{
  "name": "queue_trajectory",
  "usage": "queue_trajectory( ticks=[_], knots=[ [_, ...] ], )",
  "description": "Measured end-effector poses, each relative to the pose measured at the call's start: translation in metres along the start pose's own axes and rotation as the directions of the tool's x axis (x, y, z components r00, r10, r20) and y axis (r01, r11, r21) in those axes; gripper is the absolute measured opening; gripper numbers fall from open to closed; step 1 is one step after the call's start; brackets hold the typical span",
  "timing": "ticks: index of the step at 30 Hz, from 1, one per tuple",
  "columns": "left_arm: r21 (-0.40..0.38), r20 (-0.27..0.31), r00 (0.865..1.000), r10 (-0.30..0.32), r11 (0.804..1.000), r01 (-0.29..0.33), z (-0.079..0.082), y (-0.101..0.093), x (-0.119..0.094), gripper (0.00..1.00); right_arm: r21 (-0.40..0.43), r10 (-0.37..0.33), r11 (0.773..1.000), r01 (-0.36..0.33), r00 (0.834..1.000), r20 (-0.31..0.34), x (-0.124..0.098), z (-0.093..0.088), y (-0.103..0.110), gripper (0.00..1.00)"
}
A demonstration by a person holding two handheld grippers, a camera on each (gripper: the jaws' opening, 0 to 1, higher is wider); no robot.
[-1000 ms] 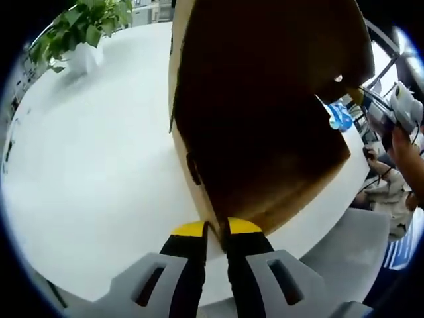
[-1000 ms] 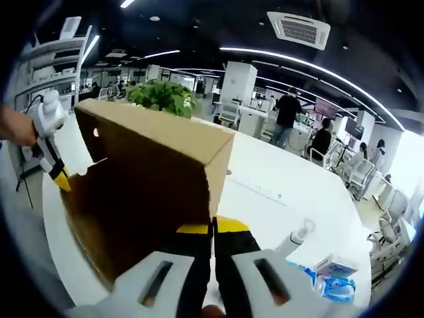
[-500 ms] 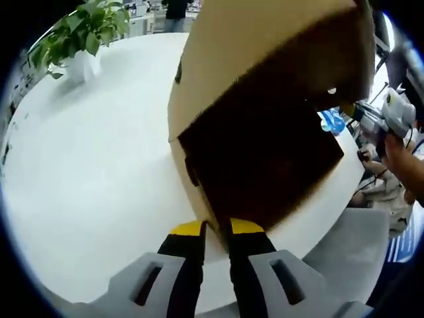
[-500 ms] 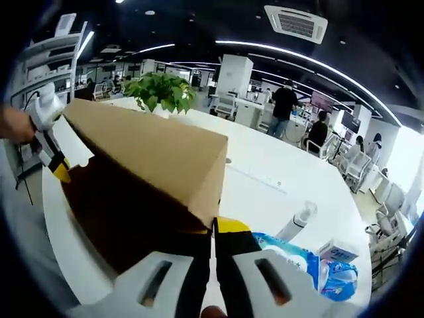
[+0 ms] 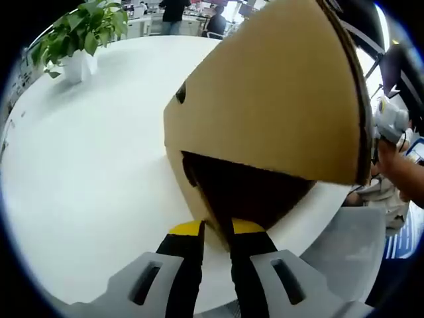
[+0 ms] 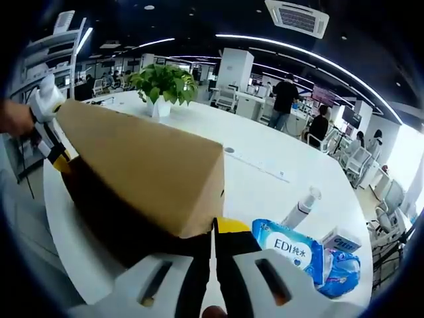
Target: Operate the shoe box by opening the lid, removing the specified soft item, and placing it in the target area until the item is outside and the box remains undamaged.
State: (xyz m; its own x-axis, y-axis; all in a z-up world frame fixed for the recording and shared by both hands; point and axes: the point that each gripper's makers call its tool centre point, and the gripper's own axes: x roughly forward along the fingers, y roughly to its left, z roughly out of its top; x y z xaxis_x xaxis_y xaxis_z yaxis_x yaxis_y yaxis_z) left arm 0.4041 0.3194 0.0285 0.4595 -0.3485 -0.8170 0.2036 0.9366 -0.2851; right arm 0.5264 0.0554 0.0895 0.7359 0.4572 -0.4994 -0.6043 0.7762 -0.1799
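Lid-opening step: both my hand-held grippers, left (image 5: 216, 228) and right (image 6: 212, 226), pinch opposite edges of the cardboard lid (image 5: 278, 99) above the desk (image 5: 86, 152). Next, judged: lift it clear; soft item unseen.

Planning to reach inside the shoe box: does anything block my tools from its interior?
Yes. The cardboard lid slopes low over the opening, leaving a narrow dark gap. The left tool and right tool each pinch its edge.
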Motion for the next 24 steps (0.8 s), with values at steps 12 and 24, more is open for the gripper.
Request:
queue_trajectory(
  ticks=[12, 24],
  knots=[
    [0.01, -0.006, 1.0, -0.008, 1.0, 0.008, -0.003, -0.003, -0.002, 0.12, -0.004, 0.023, 1.0, -0.023, 0.998, -0.058, 0.0, -0.026, 0.008, 0.0],
    [0.023, 0.0, 1.0, -0.015, 1.0, 0.015, -0.005, -0.006, -0.007, 0.11, 0.006, 0.04, 0.999, -0.04, 0.997, -0.07, -0.006, -0.034, 0.017, 0.0]
  ],
)
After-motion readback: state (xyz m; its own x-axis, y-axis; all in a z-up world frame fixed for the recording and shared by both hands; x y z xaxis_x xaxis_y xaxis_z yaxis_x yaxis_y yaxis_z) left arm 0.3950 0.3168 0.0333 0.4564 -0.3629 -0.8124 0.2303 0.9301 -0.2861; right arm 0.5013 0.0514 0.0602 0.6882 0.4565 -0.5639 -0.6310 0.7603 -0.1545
